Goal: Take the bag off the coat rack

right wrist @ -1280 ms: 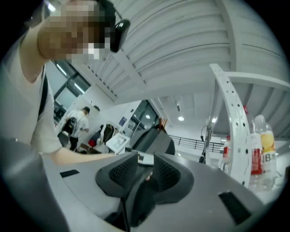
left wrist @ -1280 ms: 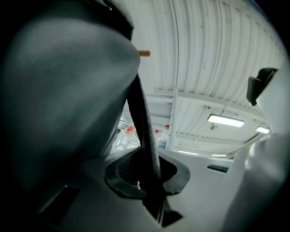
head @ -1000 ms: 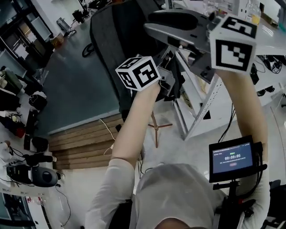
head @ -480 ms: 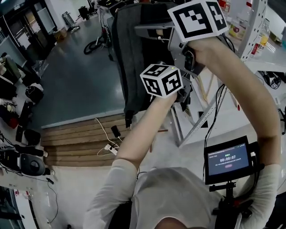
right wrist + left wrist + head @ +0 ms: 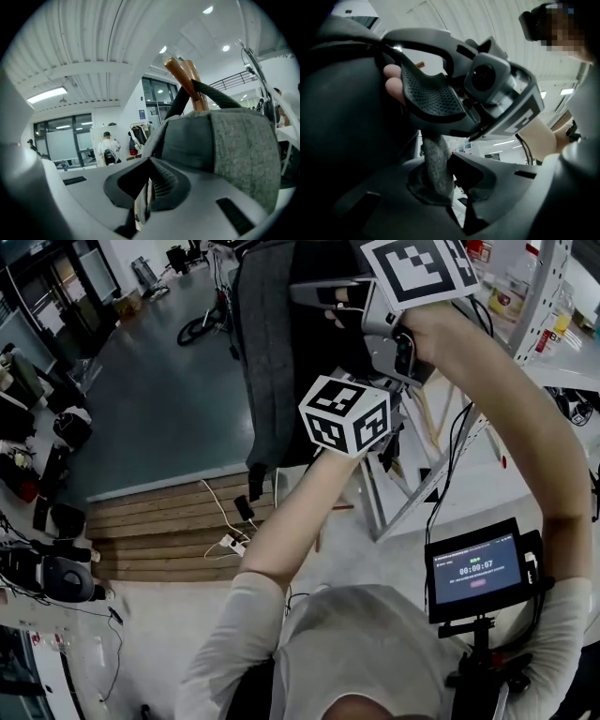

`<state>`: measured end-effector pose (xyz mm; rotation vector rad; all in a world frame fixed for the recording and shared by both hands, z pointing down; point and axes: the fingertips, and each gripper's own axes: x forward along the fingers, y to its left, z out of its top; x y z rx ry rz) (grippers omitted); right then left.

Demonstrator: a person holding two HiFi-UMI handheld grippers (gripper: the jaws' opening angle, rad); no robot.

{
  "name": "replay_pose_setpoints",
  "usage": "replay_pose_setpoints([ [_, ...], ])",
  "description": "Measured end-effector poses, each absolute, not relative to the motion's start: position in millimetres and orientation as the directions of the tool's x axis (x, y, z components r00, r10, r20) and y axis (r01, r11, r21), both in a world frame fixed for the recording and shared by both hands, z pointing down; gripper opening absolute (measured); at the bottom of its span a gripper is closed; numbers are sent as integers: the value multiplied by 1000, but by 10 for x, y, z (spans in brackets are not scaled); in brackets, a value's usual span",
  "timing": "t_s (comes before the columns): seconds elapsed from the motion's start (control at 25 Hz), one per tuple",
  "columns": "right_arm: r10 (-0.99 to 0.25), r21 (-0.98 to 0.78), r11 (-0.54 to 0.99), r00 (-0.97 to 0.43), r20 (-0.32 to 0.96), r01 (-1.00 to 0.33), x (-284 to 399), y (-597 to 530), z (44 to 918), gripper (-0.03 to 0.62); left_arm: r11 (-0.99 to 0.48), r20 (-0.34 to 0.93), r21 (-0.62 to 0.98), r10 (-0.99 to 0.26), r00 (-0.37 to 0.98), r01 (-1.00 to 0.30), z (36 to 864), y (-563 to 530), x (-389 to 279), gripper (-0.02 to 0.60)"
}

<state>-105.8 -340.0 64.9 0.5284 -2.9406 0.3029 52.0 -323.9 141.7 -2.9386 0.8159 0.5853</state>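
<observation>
A dark grey backpack (image 5: pixel 272 352) hangs in front of me in the head view. My left gripper (image 5: pixel 380 442) is at its right side, behind the marker cube. In the left gripper view that gripper (image 5: pixel 440 187) is shut on a grey strap (image 5: pixel 436 164) of the bag. My right gripper (image 5: pixel 314 296) reaches across the bag's top. In the right gripper view its jaws (image 5: pixel 145 197) are shut, with a thin pale strip of fabric pinched between the pads. The bag's grey top (image 5: pixel 234 145) lies beside them. A black strap loops over the rack's wooden pegs (image 5: pixel 185 79).
A white metal shelf frame (image 5: pixel 441 465) stands just right of the bag. Wooden steps (image 5: pixel 169 531) with a power strip and cables (image 5: pixel 230 545) lie below. A small screen (image 5: pixel 476 570) sits on my chest rig. A bicycle (image 5: pixel 202 329) leans far back.
My right gripper has moved left and up, from over the shelf to the bag's top. The left gripper stays at the bag's side, a little further right in the picture.
</observation>
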Motion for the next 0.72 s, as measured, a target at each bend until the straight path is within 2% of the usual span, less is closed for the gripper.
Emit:
replay_pose_setpoints([
  [0.2, -208, -289, 939, -977, -52, -184, -1109, -3256, 391, 14, -897, -338, 118, -440, 832, -426, 1597, -3349, 354, 34],
  [0.24, -216, -282, 943, -970, -110, -178, -1068, -3273, 256, 14, -897, -338, 120, -440, 832, -426, 1594, -3391, 284, 34],
  [0.32, -303, -179, 946, -936, -179, -271, -856, -3348, 14, 17, -891, -340, 121, -451, 825, -437, 1639, -3441, 202, 34],
  [0.44, -489, 95, 857, -858, -159, -506, -487, -3570, -187, 26, -884, -336, 118, -465, 819, -453, 1691, -3445, 162, 34],
  [0.56, -610, 313, 733, -787, -90, -604, -302, -3974, -203, 197, -893, -332, 113, -447, 831, -436, 1720, -3392, 185, 34],
  [0.72, -685, 353, 676, -728, -22, -646, 4, -4635, -67, 205, -897, -331, 107, -439, 835, -429, 1703, -3349, 206, 34],
])
